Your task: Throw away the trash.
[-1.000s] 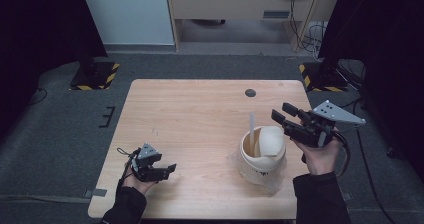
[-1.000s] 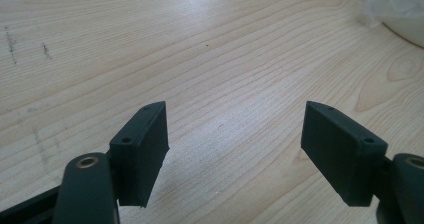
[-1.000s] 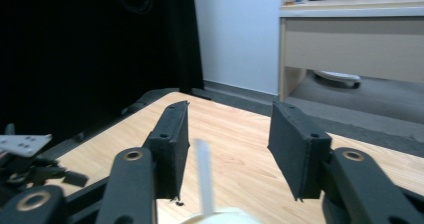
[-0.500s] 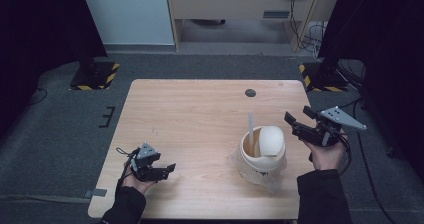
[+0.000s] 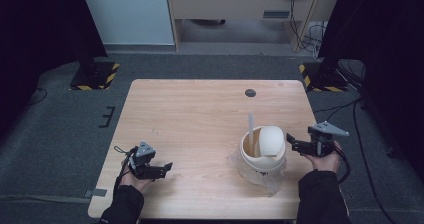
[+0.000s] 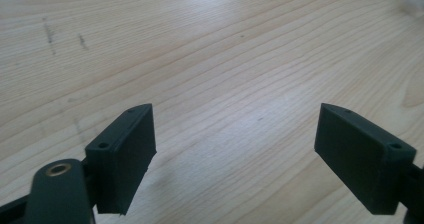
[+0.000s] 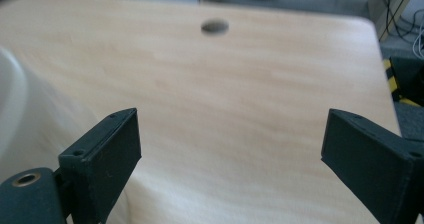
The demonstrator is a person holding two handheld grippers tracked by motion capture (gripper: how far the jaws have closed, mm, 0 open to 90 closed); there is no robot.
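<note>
Cup (image 5: 262, 151) contents unclear, right tongs (image 5: 292, 145) beside it just spreading, empty, left tongs (image 5: 162, 169) likewise

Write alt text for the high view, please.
A person at a light wooden table holds a two-jaw gripper in each hand; the right gripper, jaws open and empty, sits just right of a cream bucket holding a white rounded object and an upright white stick. The left gripper rests open near the table's front left.

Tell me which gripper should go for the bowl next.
Right, probably. The right gripper sits open just beside the bowl, while the left gripper is open too, but far off near the table's front left.
</note>
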